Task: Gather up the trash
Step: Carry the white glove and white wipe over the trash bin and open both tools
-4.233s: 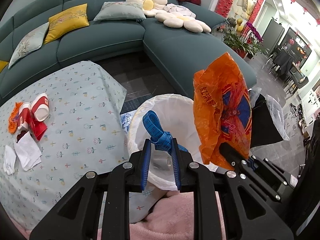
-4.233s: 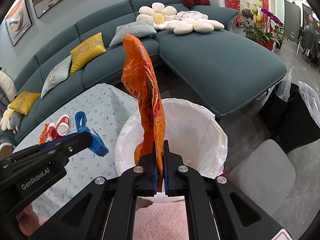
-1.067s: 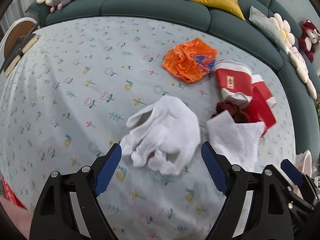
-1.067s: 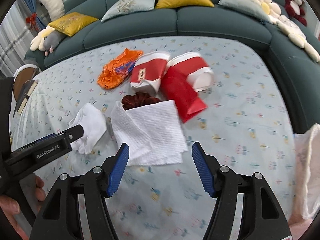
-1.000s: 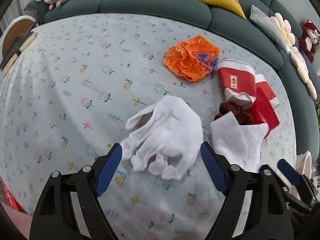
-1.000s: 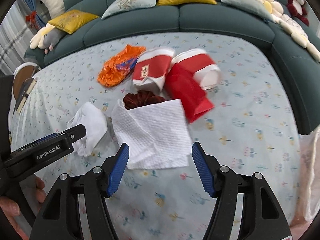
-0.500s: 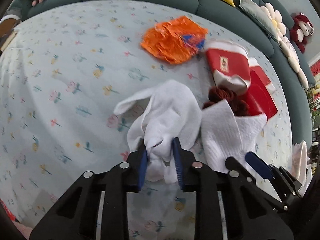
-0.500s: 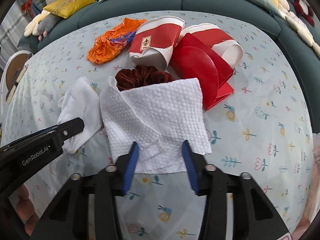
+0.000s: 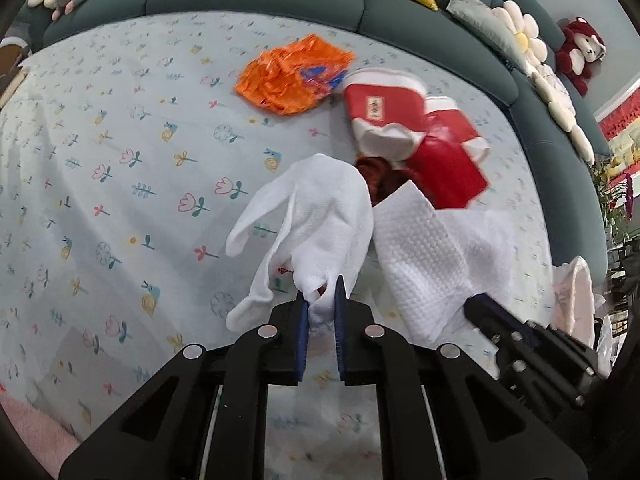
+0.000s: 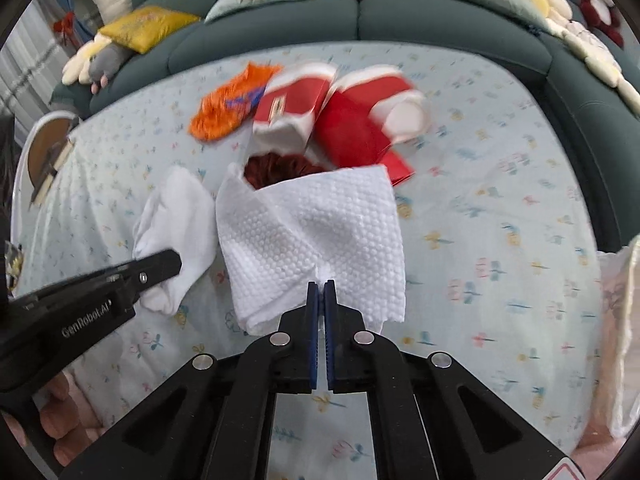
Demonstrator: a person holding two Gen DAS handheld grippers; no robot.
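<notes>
L wrist cam, bottom centre: my left gripper (image 9: 321, 304) is clamped on the near end of the white glove (image 9: 316, 224), cloth bunched between the blue pads; the rest of the glove fans up toward frame centre, its thumb drooping to the left. Just right of it, the white paper towel (image 9: 424, 256) is pulled up from its lower edge by the right gripper (image 9: 476, 306), seen side-on at lower right.

R wrist cam, bottom centre: right gripper (image 10: 320, 286) pinched tight on the towel's (image 10: 316, 236) near edge, the sheet folding up around the tips. Left gripper arm comes in from lower left; a hand (image 10: 60, 424) shows at bottom left corner.

Behind the towel, mid frame: dark red scrunchie (image 10: 280, 170), partly hidden. Further up: two red-and-white paper cups (image 10: 296, 100) on their sides w/ a red flat piece (image 10: 352, 136), blurry. Upper left of those: crumpled orange wrapper (image 10: 228, 108). All on the floral tablecloth (image 10: 500, 208). Top of frame: teal sofa (image 10: 280, 28) w/ cushions. White bag (image 10: 624, 320) at right edge.
</notes>
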